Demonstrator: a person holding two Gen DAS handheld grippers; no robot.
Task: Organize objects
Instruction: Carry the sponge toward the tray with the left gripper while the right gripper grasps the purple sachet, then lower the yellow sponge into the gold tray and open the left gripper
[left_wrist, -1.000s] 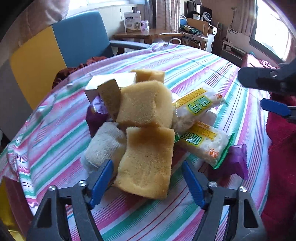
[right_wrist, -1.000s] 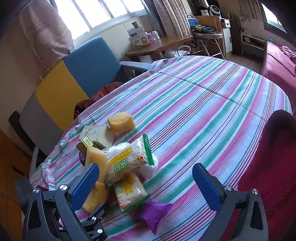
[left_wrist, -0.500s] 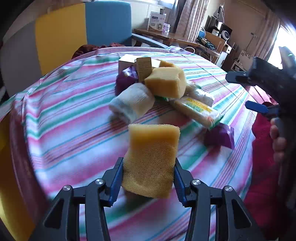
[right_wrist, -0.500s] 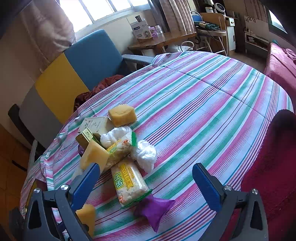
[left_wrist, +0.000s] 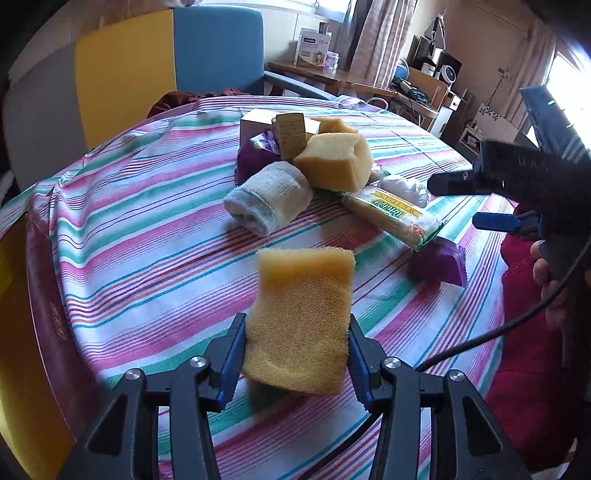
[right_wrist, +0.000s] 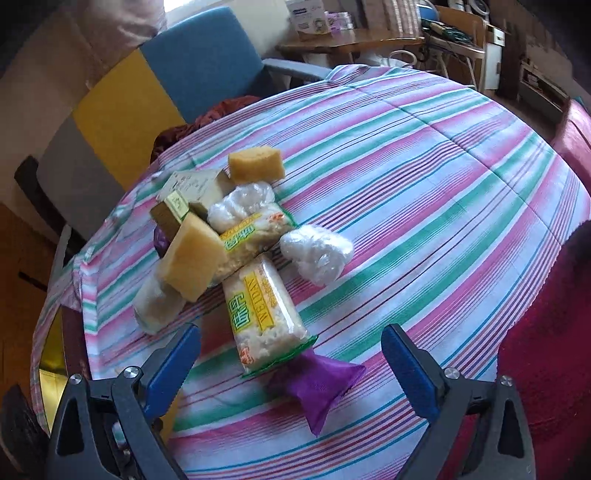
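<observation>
Left gripper (left_wrist: 297, 350) clamps yellow sponge (left_wrist: 301, 317) above striped desk (left_wrist: 147, 236); right gripper (right_wrist: 291, 365) spread wide, holding nothing, over snack packet (right_wrist: 264, 314).

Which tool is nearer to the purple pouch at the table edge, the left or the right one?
Right. The right tool is open directly over the purple pouch, which lies between its fingers. The left tool holds a sponge off to the side, apart from it.

Striped tablecloth (right_wrist: 424, 155); blue-yellow armchair (left_wrist: 166, 66) behind; wooden desk (left_wrist: 332, 77), curtains (left_wrist: 373, 33) beyond.
</observation>
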